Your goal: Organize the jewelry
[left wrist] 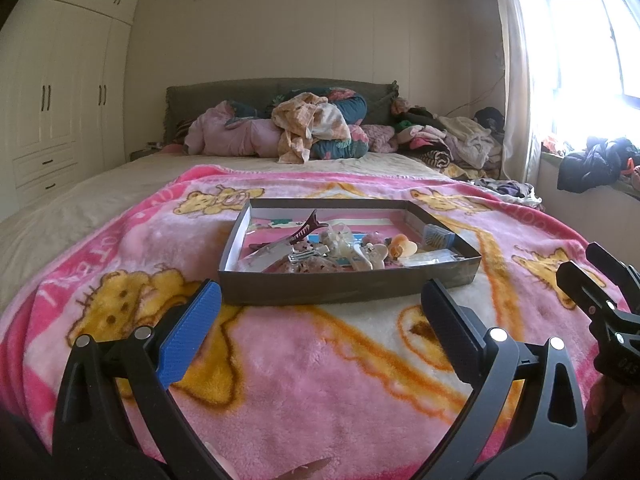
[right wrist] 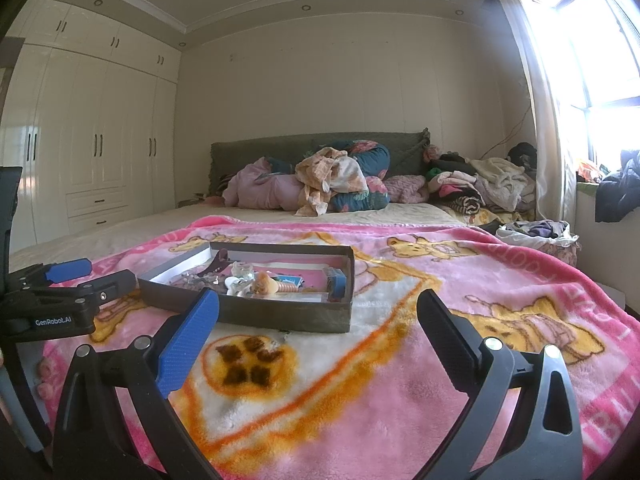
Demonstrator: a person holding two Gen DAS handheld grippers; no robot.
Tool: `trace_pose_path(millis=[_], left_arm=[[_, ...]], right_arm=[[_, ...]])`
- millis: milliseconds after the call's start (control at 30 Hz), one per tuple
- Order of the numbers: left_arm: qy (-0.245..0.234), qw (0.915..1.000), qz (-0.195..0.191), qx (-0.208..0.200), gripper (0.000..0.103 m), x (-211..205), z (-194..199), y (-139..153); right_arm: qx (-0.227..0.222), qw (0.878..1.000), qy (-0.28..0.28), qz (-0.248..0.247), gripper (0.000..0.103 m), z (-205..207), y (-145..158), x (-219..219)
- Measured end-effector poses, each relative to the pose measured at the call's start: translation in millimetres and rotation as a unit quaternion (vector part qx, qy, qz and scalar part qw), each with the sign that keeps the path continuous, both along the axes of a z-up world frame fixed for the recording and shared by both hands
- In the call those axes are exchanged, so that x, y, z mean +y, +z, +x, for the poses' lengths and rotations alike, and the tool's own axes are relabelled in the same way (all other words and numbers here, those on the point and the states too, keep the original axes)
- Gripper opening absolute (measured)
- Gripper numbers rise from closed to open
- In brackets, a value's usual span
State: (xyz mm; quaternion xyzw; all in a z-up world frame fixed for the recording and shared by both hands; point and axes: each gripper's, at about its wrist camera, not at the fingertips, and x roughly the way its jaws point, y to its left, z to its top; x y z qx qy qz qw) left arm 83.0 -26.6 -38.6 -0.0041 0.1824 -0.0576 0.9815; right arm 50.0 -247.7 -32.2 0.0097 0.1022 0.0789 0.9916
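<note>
A shallow dark cardboard box (left wrist: 344, 286) lies on a pink cartoon blanket (left wrist: 312, 360) on the bed. It holds a heap of hair clips and jewelry (left wrist: 336, 246), with a maroon claw clip (left wrist: 306, 230) on top and a small blue box (left wrist: 438, 236) at its right. My left gripper (left wrist: 320, 312) is open and empty, just in front of the box. My right gripper (right wrist: 318, 320) is open and empty, in front of the box's near right corner (right wrist: 344, 316). The box also shows in the right wrist view (right wrist: 256, 314). The left gripper shows at the left there (right wrist: 68, 276).
Piles of clothes and bedding (left wrist: 304, 128) lie at the headboard, more clothes (left wrist: 452, 140) at the far right. A white wardrobe (left wrist: 60, 100) stands at the left. A window sill with dark clothes (left wrist: 592, 164) is at the right.
</note>
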Motion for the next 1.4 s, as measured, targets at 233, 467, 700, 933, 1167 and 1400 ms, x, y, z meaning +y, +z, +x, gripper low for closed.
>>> trace_pose_path(millis=[233,467,700,933,1167,1400], left_arm=[[0.001,1.0,0.0,0.004,0.092,1.6,0.4,-1.4],[0.001,1.0,0.0,0.004,0.092,0.9,0.5,-1.5],[0.001,1.0,0.001,0.004,0.092,1.1,0.0,-1.6],[0.0,1.0,0.0,0.005,0.092,0.7,0.2,-1.6],[-0.002,1.0,-0.003,0.007,0.092,1.0,0.6,-0.9],[-0.001,1.0,-0.002,0.007,0.092,0.9,1.4,0.0]], right_arm=[[0.0,1.0,0.0,0.0,0.097,-0.1,0.2,-0.2],[0.001,1.0,0.0,0.0,0.097,0.1,0.1,-0.2],[0.001,1.0,0.0,0.001,0.097,-0.2,-0.1,-0.7],[0.002,1.0,0.0,0.0,0.097,0.2,0.2,-0.7],[0.002,1.0,0.0,0.001,0.097,0.2,0.2,-0.9],[0.002,1.0,0.0,0.001,0.097,0.1,-0.7,-1.2]])
